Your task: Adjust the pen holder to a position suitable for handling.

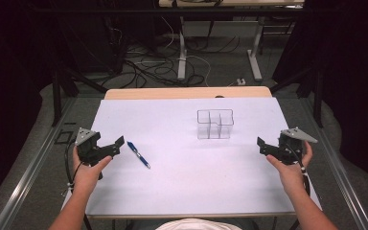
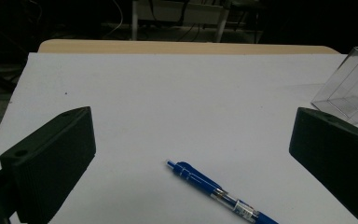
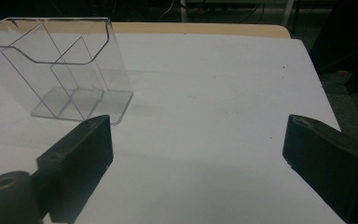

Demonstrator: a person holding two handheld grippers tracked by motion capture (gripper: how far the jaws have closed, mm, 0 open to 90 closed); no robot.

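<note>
Nothing done yet. Your left tongs [image 1: 116, 143] stand wide and empty, the pen [image 1: 138, 155] lying just ahead. Your right tongs [image 1: 262, 145] likewise gape empty, near the clear holder [image 1: 214, 124], which holds nothing.

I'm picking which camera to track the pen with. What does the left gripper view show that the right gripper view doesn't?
Left gripper view: the blue pen lying flat on the white table, between the open jaws of the left gripper.
Right gripper view: the whole clear divided organizer, standing upright and empty.
Both: the white table, its wooden far edge, and at least part of the organizer, which the left gripper view cuts off at its right edge.
</note>
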